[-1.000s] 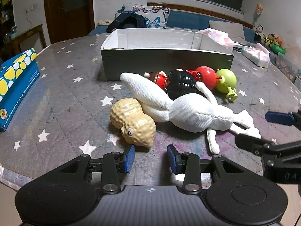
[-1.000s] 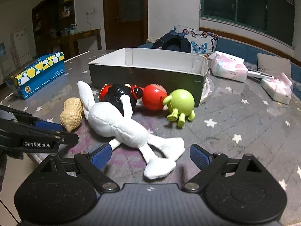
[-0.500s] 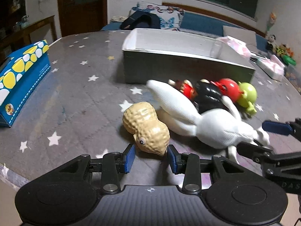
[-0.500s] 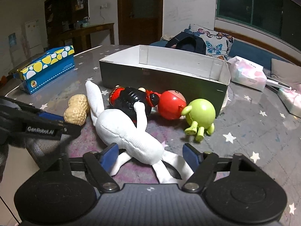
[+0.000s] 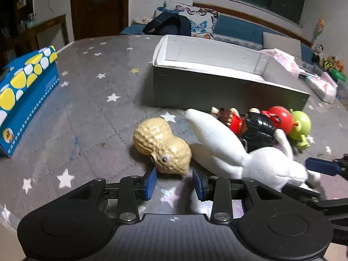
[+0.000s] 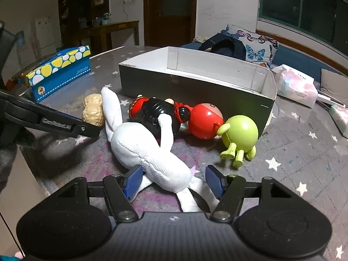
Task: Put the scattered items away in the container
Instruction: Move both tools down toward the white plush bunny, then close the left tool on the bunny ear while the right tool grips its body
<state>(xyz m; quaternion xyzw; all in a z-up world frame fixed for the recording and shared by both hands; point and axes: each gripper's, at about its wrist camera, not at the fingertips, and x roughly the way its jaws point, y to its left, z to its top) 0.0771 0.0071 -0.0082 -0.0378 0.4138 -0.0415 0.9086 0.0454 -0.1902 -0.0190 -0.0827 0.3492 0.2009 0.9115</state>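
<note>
An empty grey box with a white inside [image 5: 217, 52] [image 6: 195, 82] stands on the star-patterned table. In front of it lie a tan peanut toy [image 5: 162, 144] [image 6: 93, 109], a white plush rabbit [image 5: 245, 156] [image 6: 148, 150], a red and black figure [image 6: 156, 113], a red ball toy [image 6: 205, 120] and a green round toy [image 6: 240, 134]. My left gripper [image 5: 173, 183] is open, its pads just either side of the peanut's near end. My right gripper [image 6: 174, 181] is open around the rabbit's lower body.
A blue and yellow tissue box [image 5: 24, 91] [image 6: 61, 69] lies at the table's left. Pink tissue packs [image 6: 295, 87] lie to the right of the box. The table's near edge runs just under both grippers. A sofa with cushions stands behind.
Both grippers have moved forward. The left one has come up to the peanut toy. The right one has closed in on the rabbit and its jaws have narrowed.
</note>
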